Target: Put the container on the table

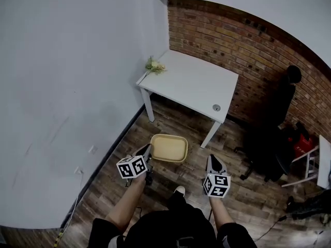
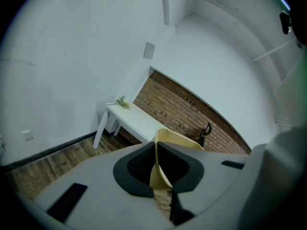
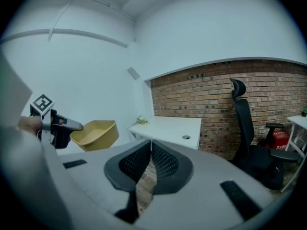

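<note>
Left gripper point(image 1: 147, 153) is clamped tight on the rim of the yellow plastic container point(image 1: 169, 148) — it's up off the wood floor point(image 1: 173, 123) at frame centre, just below the white table point(image 1: 191, 81). Right gripper point(image 1: 213, 160) — jaws closed, gripping nothing

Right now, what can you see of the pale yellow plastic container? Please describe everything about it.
The pale yellow plastic container is a shallow, rounded-rectangular tub with a rolled rim, open on top and empty. It is held roughly level in the air above the wooden floor, short of the white table. Only the left gripper touches it, with its jaws shut on the wall at the side nearer the person's left.
</note>
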`<move>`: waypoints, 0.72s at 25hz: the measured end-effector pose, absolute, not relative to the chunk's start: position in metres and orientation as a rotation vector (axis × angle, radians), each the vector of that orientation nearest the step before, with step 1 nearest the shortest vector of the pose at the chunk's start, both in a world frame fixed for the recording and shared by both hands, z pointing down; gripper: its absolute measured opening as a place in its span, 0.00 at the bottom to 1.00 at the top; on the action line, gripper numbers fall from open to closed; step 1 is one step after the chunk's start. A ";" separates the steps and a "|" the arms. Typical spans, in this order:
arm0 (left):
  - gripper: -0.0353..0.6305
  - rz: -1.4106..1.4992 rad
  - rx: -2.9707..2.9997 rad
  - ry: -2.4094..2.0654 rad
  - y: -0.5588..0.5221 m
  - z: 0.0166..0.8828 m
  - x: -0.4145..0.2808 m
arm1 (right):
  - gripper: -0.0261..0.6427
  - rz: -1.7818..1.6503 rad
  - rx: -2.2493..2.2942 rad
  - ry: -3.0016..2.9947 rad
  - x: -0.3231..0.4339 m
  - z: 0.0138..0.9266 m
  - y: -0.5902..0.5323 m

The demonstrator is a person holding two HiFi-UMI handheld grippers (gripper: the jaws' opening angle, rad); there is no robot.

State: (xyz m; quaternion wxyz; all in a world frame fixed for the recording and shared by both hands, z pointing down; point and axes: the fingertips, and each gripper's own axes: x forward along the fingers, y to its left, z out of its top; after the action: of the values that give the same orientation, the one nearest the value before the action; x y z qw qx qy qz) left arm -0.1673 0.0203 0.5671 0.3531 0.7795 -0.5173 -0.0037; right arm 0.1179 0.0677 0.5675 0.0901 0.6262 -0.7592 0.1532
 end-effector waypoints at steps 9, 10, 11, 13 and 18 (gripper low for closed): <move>0.10 0.034 2.012 -1.347 -0.050 0.564 -0.131 | 0.08 0.494 1.865 -2.272 0.150 0.569 -0.007; 0.10 0.039 2.012 -1.351 -0.056 0.564 -0.129 | 0.08 0.493 1.866 -2.275 0.153 0.570 -0.013; 0.10 0.044 2.013 -1.356 -0.062 0.564 -0.127 | 0.08 0.493 1.866 -2.278 0.156 0.570 -0.019; 0.10 0.048 2.010 -1.365 -0.073 0.563 -0.124 | 0.08 0.495 1.866 -2.285 0.161 0.572 -0.032; 0.10 0.061 2.005 -1.375 -0.095 0.560 -0.114 | 0.08 0.513 1.862 -2.294 0.175 0.574 -0.058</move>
State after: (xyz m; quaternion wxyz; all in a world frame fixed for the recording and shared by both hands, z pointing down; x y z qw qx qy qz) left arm -0.1140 -0.0946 0.5598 0.3473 0.7732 -0.5302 0.0237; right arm 0.1747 -0.0580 0.5738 0.0713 0.6194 -0.7629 0.1707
